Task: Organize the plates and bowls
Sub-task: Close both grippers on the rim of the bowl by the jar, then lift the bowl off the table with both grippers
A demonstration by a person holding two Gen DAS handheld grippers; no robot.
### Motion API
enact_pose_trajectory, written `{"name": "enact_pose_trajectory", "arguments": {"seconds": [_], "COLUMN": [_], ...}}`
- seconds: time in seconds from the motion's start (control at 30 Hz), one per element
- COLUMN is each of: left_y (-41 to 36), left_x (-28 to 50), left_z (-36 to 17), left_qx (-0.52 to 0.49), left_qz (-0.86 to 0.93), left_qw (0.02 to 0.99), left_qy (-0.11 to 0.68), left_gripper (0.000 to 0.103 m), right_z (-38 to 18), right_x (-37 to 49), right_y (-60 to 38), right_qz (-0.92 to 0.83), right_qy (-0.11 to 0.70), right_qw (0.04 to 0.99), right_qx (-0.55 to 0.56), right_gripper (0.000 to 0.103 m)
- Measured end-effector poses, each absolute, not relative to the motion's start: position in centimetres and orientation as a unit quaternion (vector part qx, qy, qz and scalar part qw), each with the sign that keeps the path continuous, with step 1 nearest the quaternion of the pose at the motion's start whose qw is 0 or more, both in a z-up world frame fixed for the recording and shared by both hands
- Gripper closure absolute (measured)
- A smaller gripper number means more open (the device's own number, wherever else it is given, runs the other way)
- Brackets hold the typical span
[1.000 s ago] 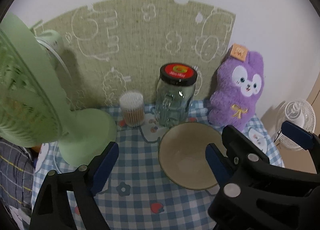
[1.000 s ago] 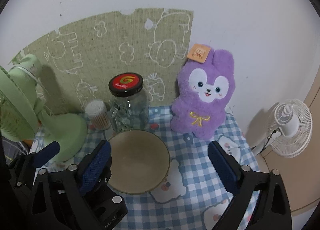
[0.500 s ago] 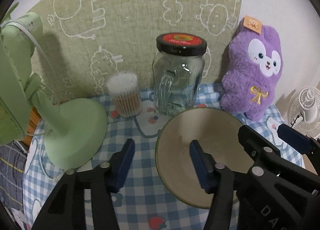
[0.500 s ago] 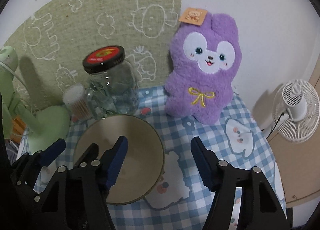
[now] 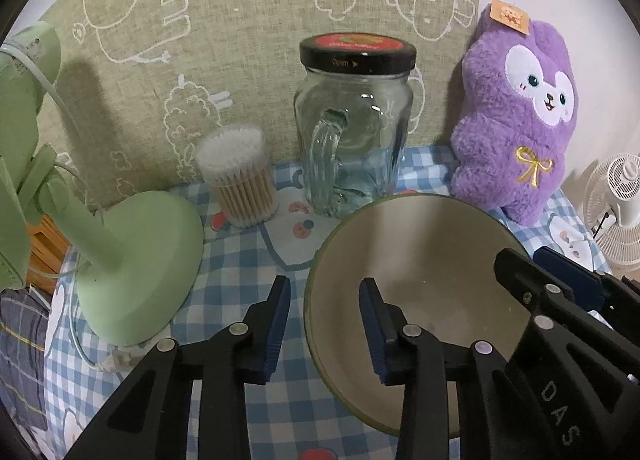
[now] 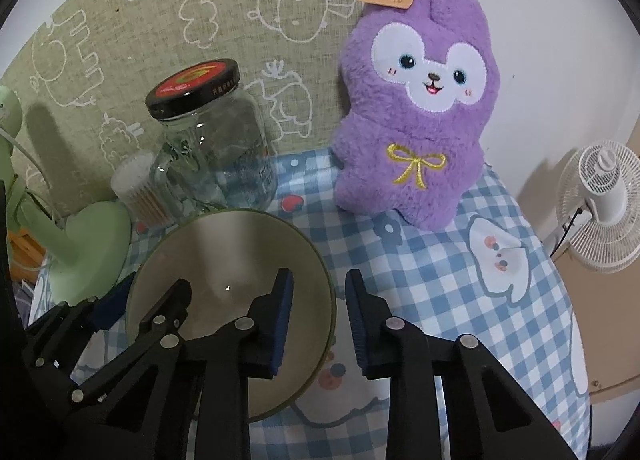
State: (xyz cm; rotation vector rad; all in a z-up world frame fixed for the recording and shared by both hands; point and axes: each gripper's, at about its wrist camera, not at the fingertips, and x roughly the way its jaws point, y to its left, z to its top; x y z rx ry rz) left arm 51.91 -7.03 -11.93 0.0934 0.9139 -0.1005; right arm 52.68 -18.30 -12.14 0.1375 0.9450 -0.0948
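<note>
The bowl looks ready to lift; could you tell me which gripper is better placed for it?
Neither clearly: left gripper and right gripper each straddle opposite sides of the bowl's rim, jaws closing, so likely both together.

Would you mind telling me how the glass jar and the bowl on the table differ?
The glass jar is clear, tall and upright; the bowl is tan, opaque, wide and low. The jar is shut by a black lid; the bowl is open-topped. The jar has a side handle; the bowl shows none. Both look empty and sit on the checked tablecloth.
</note>
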Motion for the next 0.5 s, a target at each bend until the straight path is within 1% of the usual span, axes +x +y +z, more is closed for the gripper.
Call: {"name": "enact_pose_trajectory", "arguments": {"seconds": [0.03,0.07,0.1,0.13,0.2,0.23,0.3,0.5], "left_y": [-7.11,-7.19,-7.24,-7.21,-7.13,-7.11,-7.14,-7.28], "left_x": [51.97,51.99,52.07,52.12,52.28,52.38,52.39,52.2], "left_z": [-12.02,-12.08,-12.18,-12.27,-12.5,-12.64,-12.73,-12.83], "left_qx": [0.047,0.049,0.05,0.051,0.049,0.049,0.051,0.055], "left_qz": [-0.05,-0.049,-0.049,-0.048,-0.048,-0.048,-0.049,-0.048], "left_qw": [0.895,0.894,0.894,0.893,0.89,0.889,0.889,0.886], "left_qy": [0.442,0.442,0.443,0.445,0.45,0.453,0.453,0.457], "left_gripper": [0.074,0.074,0.076,0.079,0.083,0.085,0.086,0.086], "right_z": [-12.27,-12.41,-12.57,-12.66,-12.91,-13.02,-13.15,-13.21], "right_x": [52.73,52.78,52.85,52.89,53.03,53.06,53.06,53.09], "right_y": [-18.31,-18.31,-18.31,-18.29,-18.29,-18.3,-18.27,-18.34], "right_qz": [-0.045,-0.045,-0.045,-0.046,-0.047,-0.046,-0.05,-0.053], "right_qy": [0.455,0.456,0.457,0.459,0.462,0.462,0.461,0.461], "right_qw": [0.887,0.886,0.885,0.885,0.883,0.883,0.883,0.883], "right_qx": [0.067,0.069,0.069,0.069,0.069,0.07,0.066,0.067], "right_gripper": [0.073,0.075,0.078,0.08,0.08,0.081,0.085,0.087]}}
